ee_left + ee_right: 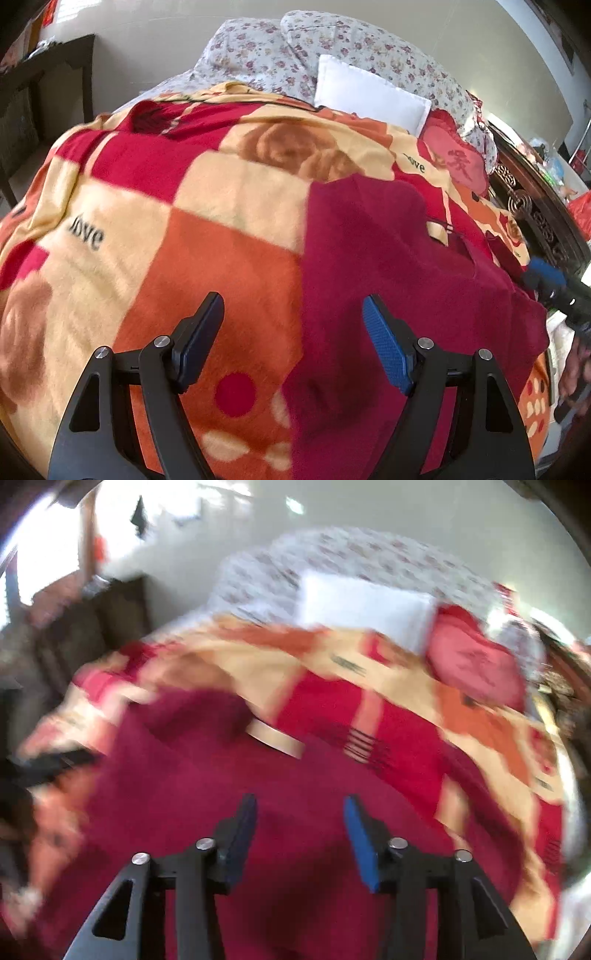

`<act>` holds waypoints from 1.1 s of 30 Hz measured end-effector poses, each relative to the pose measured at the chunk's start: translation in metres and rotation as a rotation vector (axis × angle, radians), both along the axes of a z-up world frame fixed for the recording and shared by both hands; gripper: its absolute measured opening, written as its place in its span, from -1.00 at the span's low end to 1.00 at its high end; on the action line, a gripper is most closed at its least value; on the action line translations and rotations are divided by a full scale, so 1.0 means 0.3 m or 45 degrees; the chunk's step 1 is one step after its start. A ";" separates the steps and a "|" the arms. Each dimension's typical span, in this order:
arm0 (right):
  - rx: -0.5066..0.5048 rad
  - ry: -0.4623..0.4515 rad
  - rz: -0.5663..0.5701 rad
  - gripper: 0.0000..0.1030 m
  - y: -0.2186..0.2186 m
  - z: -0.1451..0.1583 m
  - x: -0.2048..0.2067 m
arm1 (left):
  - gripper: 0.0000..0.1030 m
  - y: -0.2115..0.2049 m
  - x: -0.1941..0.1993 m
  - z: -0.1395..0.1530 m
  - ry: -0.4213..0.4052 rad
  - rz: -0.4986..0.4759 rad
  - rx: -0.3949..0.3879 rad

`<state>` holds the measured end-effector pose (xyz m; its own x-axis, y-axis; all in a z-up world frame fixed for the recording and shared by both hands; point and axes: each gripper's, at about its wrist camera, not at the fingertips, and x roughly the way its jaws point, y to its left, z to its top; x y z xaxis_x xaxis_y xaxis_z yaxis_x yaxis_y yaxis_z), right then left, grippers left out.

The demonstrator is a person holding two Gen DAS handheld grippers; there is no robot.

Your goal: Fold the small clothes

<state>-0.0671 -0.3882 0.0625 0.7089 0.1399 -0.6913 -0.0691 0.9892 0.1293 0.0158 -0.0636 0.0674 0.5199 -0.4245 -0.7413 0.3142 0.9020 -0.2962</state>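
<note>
A dark crimson garment [399, 280] lies spread on the bed's patterned blanket [155, 206], its neck label [437, 230] showing near the far side. My left gripper [293, 308] hovers over the garment's left edge with its jaws wide open and nothing between them. The right wrist view is blurred: the same garment [229, 797] fills the lower picture, with its collar band [277, 740] ahead. My right gripper [300, 805] stands open above the cloth, no fabric between its fingers. The right gripper [546, 275] also shows at the garment's right edge in the left wrist view.
A white pillow [369, 94] and floral bedding [280, 48] lie at the head of the bed, with a red cushion [456, 157] beside them. A carved dark wooden bed frame [532, 218] runs along the right. A dark table [48, 70] stands at the far left.
</note>
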 end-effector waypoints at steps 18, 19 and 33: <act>-0.083 0.169 0.533 -0.85 0.589 -0.052 0.500 | 0.52 0.131 -0.149 -0.111 0.069 -0.076 0.019; -0.072 0.135 0.515 -0.85 0.594 -0.034 0.513 | 0.52 0.138 -0.147 -0.109 0.069 -0.069 0.010; 0.102 0.009 0.209 -0.17 0.448 -0.003 0.370 | 0.52 0.152 -0.111 0.020 -0.056 -0.008 -0.027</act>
<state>0.0438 -0.2537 0.0616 0.6673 0.3083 -0.6780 -0.2280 0.9512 0.2081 -0.0175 -0.0181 0.0733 0.5490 -0.4437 -0.7083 0.3333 0.8934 -0.3013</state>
